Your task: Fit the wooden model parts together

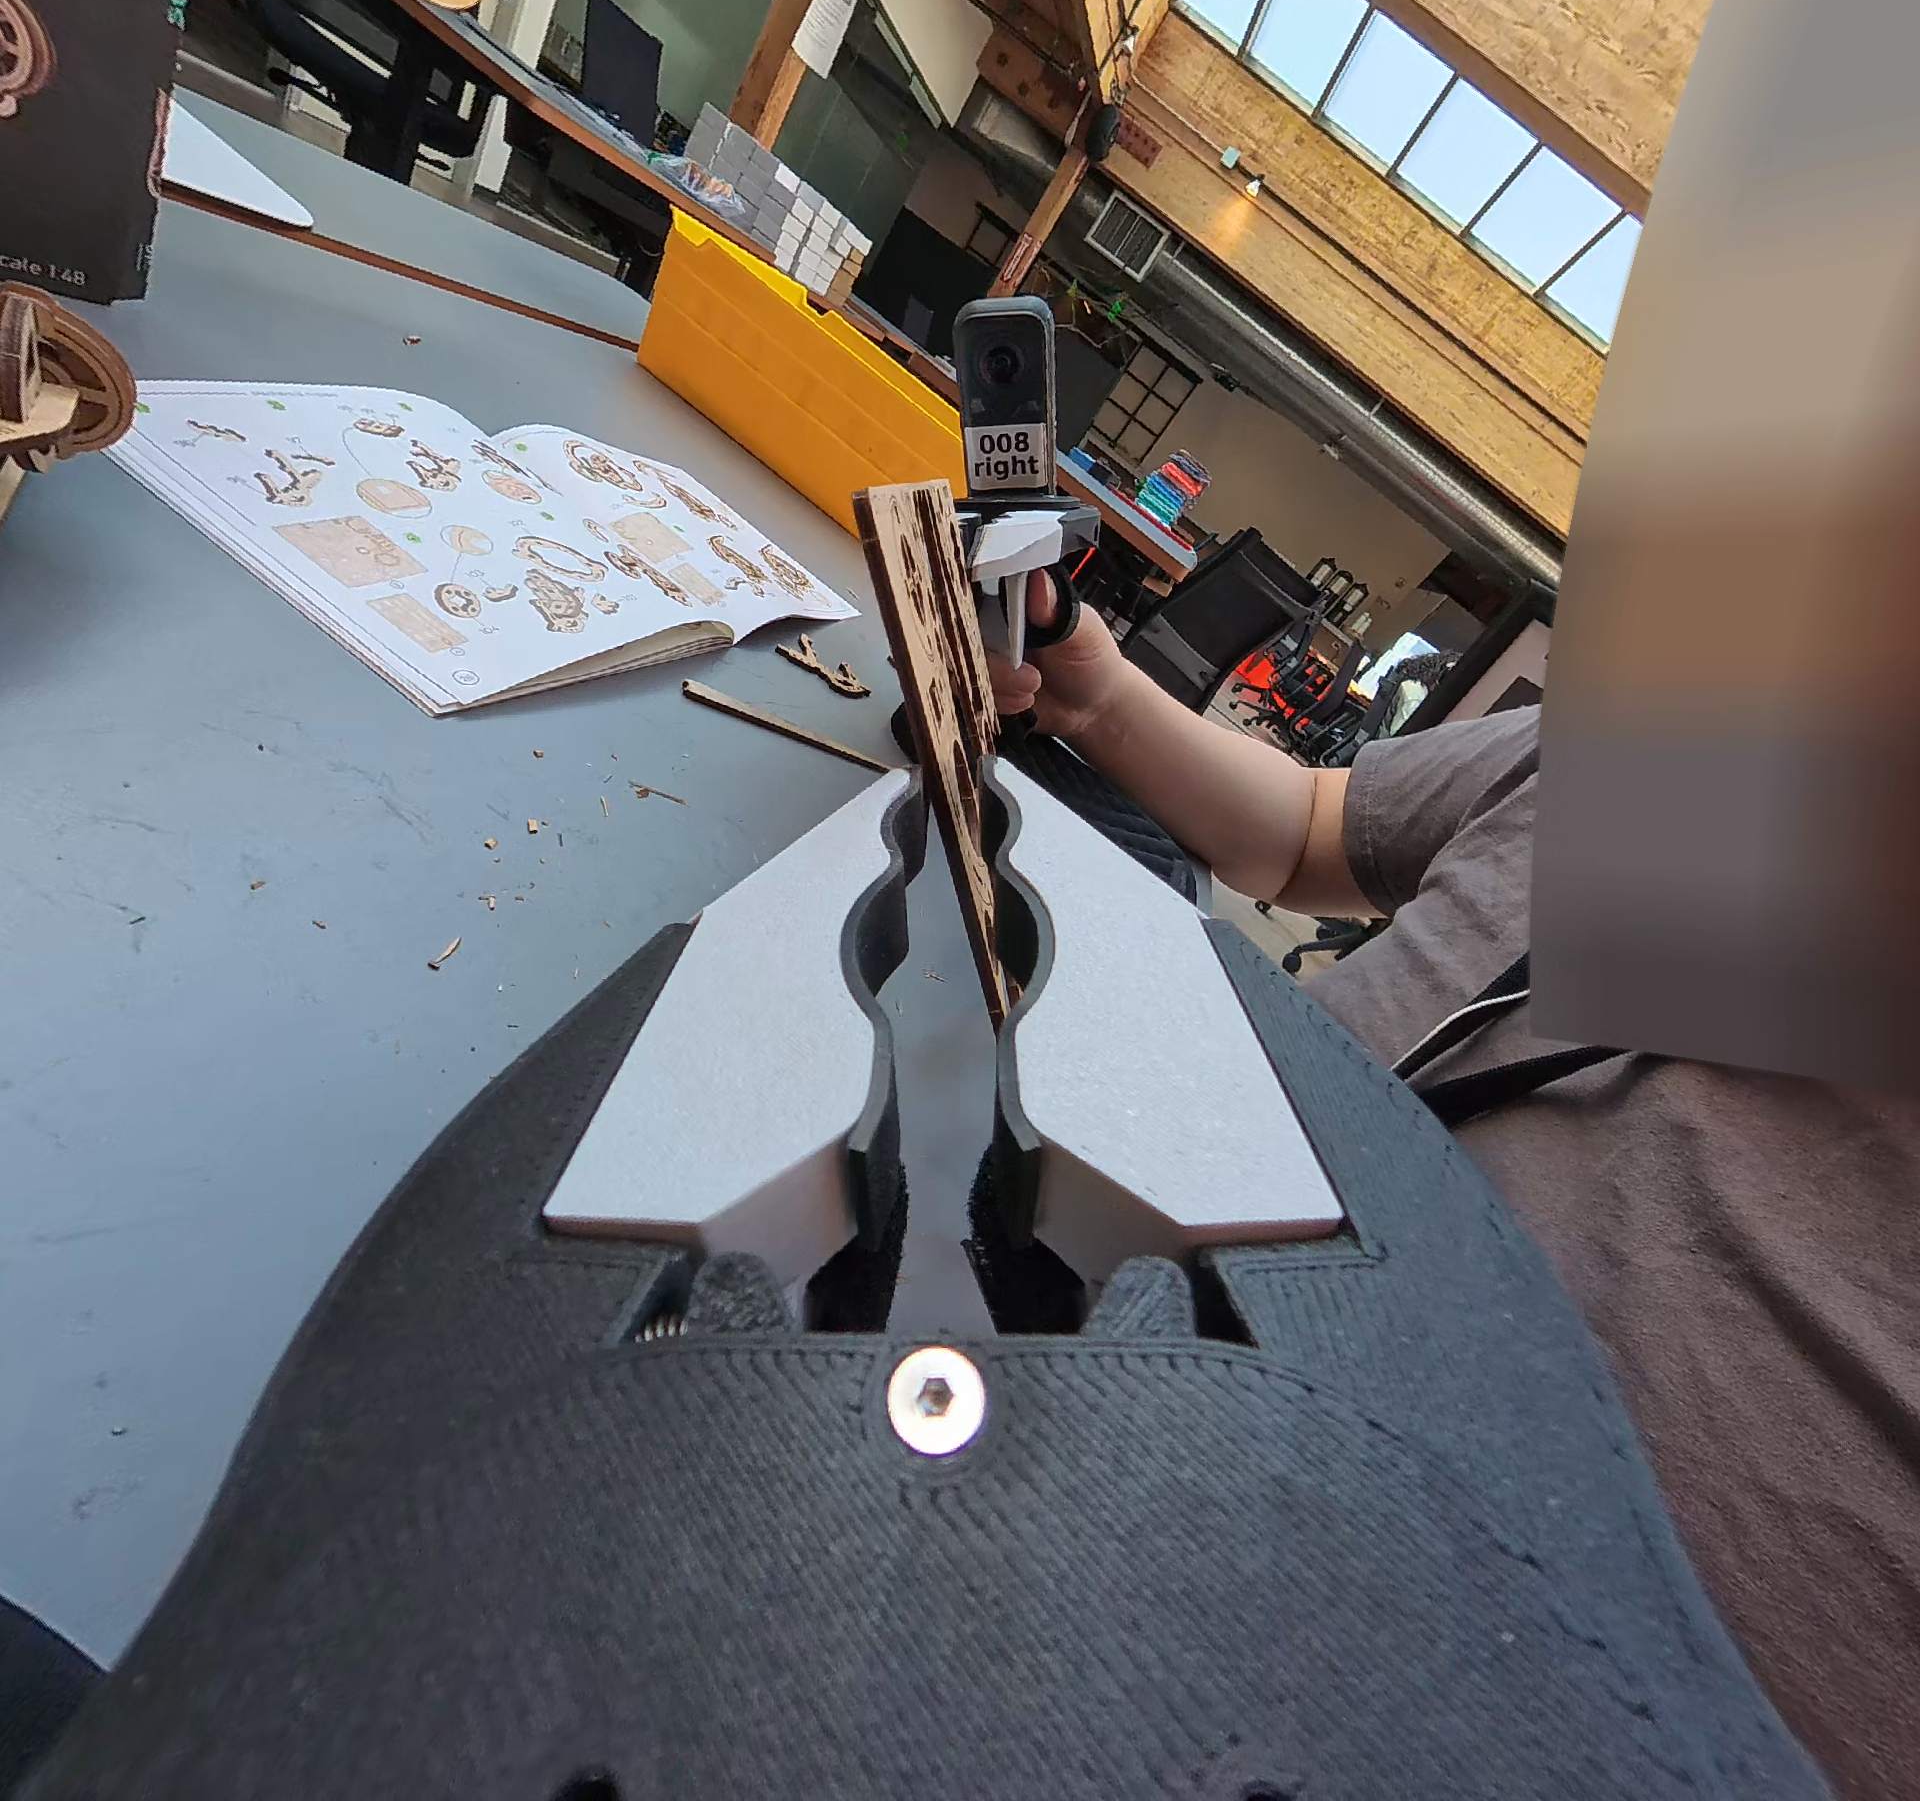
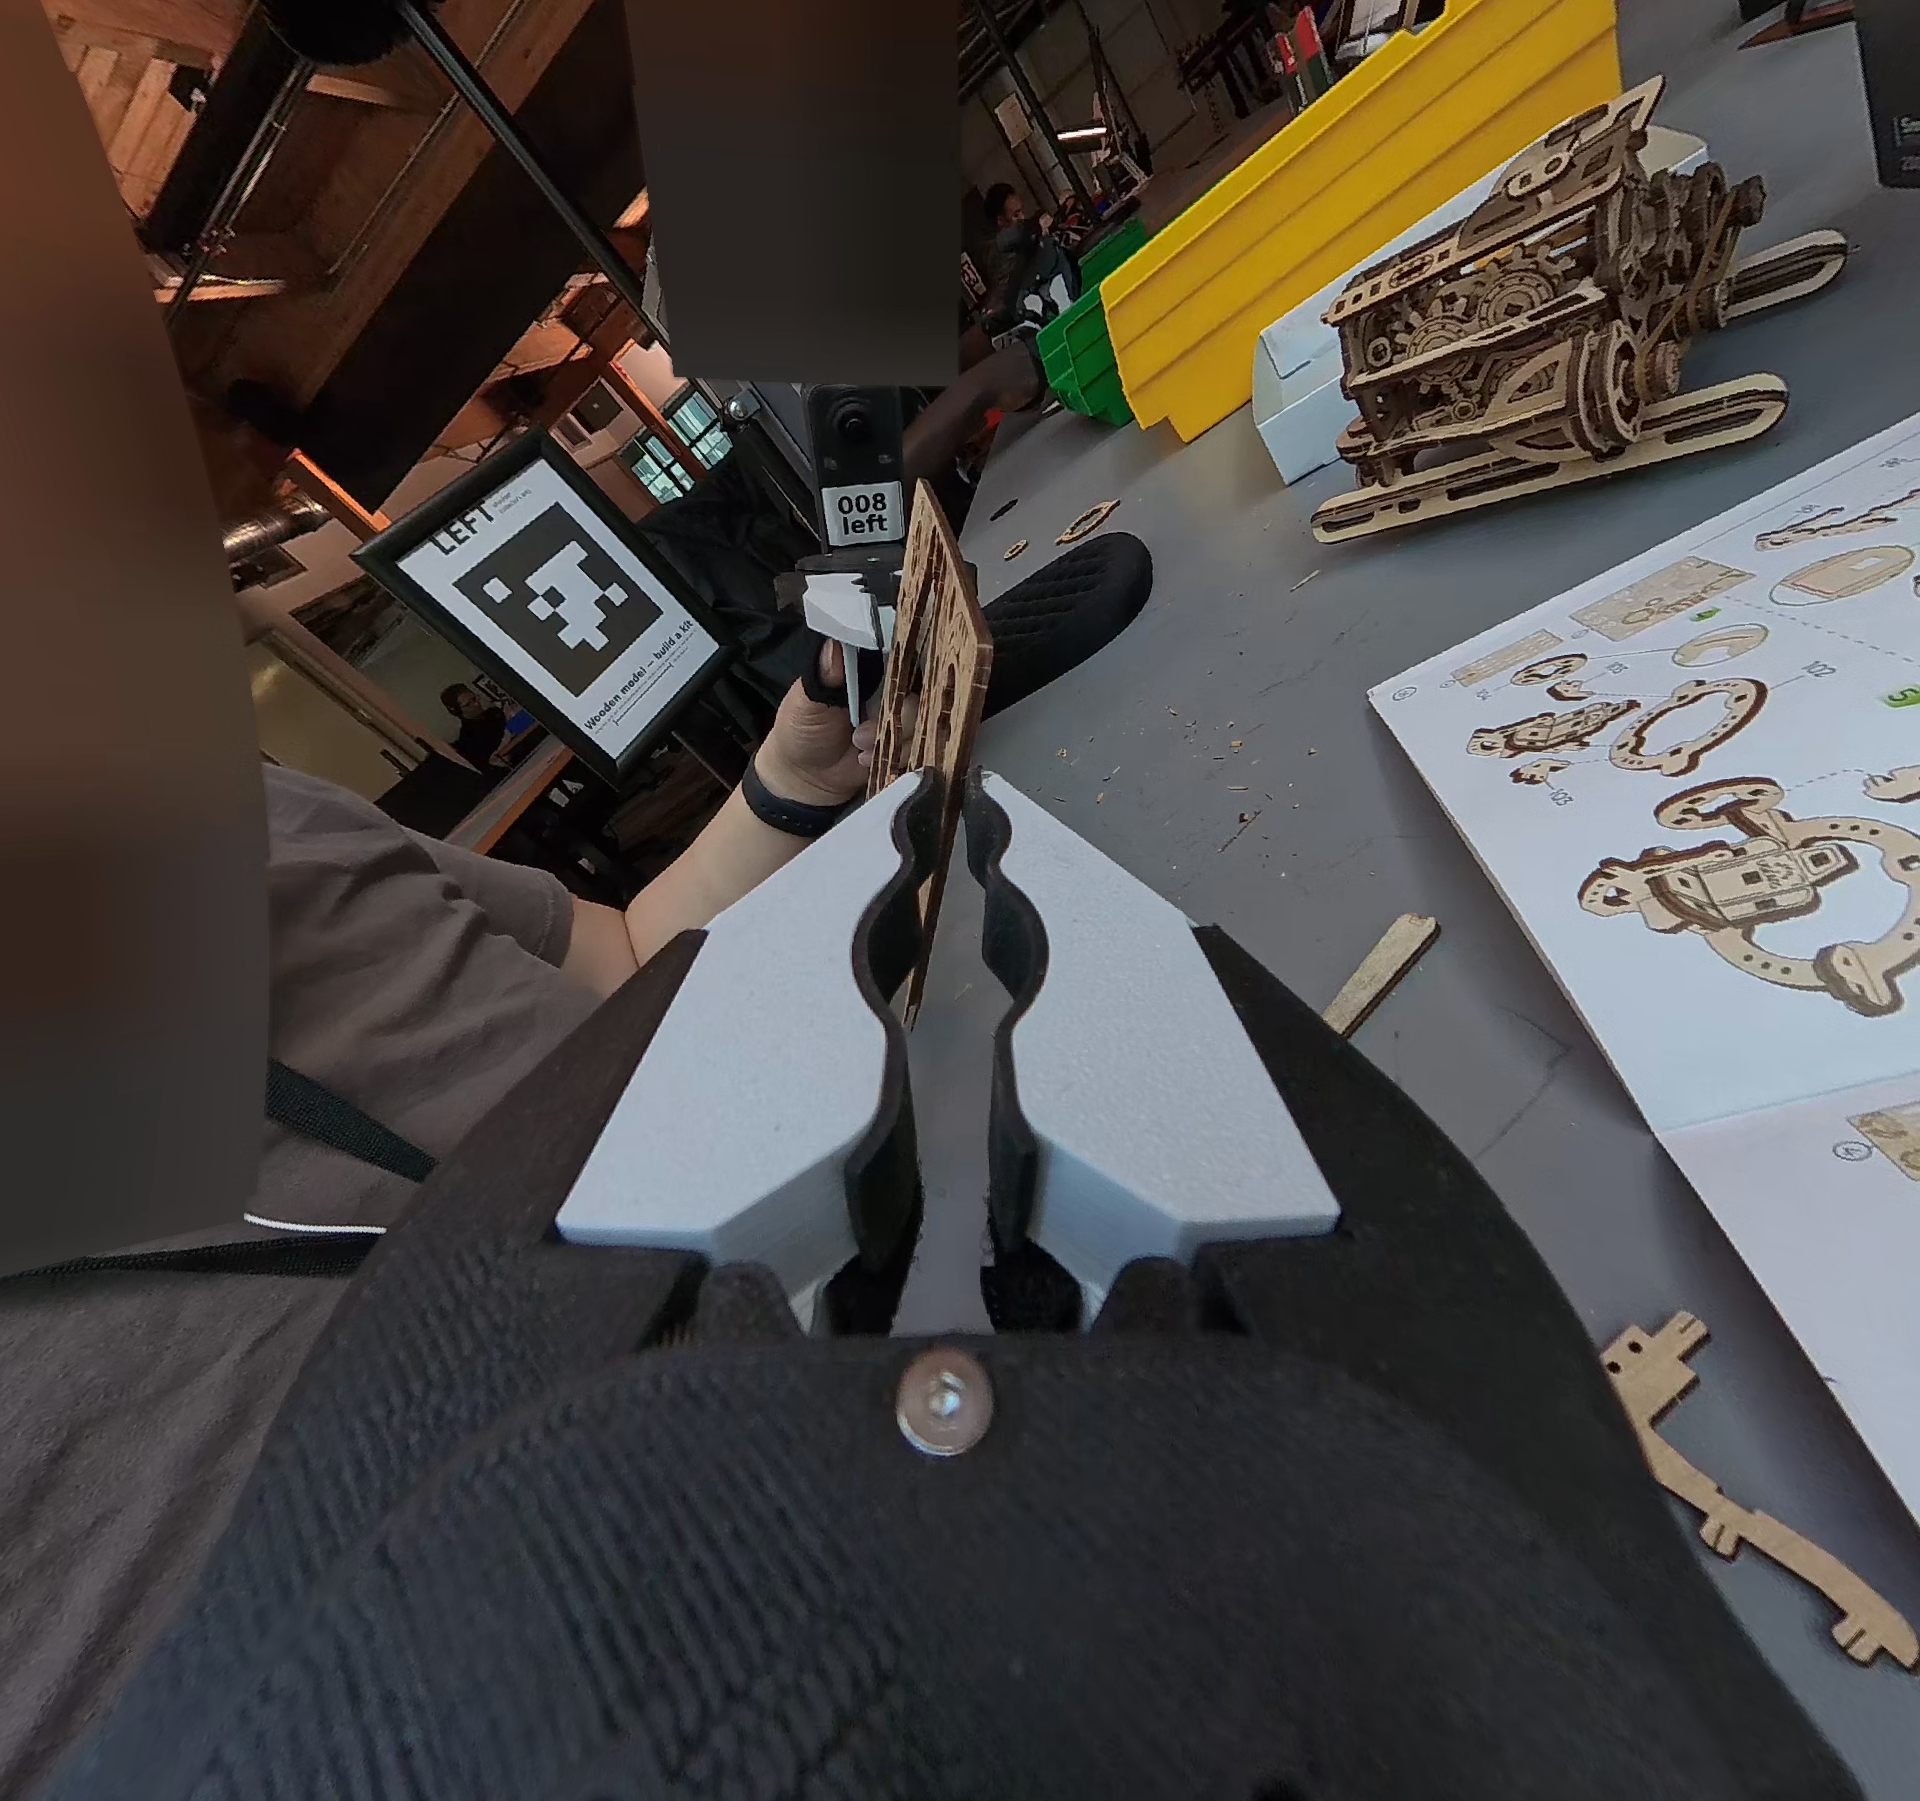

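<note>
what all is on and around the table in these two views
wooden sheet: 1, brown laser-cut, held upright between both tongs
instruction booklet: 1, white, open on the grey table
wooden model: 1, tan, part-built, beyond the booklet
yellow bin: 1, at the table's far edge
green bin: 1, beside the yellow one
loose wooden parts: several, tan, near the booklet
black box: 1, standing far left
framed sign: 1, black frame, off the table
left tongs: grey pads, shut on the sheet
right tongs: grey pads, shut on the sheet
</note>
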A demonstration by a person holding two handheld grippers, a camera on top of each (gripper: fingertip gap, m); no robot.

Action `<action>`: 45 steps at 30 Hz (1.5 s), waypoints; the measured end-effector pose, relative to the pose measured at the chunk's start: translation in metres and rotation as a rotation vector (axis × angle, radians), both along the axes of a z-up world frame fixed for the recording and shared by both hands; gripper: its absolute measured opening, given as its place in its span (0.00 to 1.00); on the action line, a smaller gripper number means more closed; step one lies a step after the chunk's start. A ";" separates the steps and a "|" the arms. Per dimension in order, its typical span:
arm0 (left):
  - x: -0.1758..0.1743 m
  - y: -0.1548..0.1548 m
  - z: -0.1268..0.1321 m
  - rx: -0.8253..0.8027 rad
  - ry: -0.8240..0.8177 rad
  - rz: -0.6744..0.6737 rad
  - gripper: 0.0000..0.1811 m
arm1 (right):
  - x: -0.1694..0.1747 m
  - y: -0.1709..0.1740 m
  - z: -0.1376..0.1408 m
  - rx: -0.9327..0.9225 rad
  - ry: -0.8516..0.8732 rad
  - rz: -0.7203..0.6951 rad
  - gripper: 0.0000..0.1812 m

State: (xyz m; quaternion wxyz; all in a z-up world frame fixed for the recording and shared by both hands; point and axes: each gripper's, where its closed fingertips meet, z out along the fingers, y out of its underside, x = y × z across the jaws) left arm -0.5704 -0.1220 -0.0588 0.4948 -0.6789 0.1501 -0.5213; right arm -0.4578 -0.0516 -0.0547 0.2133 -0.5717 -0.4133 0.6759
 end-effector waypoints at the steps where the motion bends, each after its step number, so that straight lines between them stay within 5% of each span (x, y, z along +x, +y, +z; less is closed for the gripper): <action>1: -0.001 0.000 0.001 0.002 -0.005 0.004 0.03 | 0.000 0.000 0.000 -0.002 0.001 -0.001 0.00; 45: 0.003 -0.001 -0.001 -0.016 -0.017 -0.022 0.05 | 0.000 -0.001 0.000 0.007 -0.006 0.008 0.00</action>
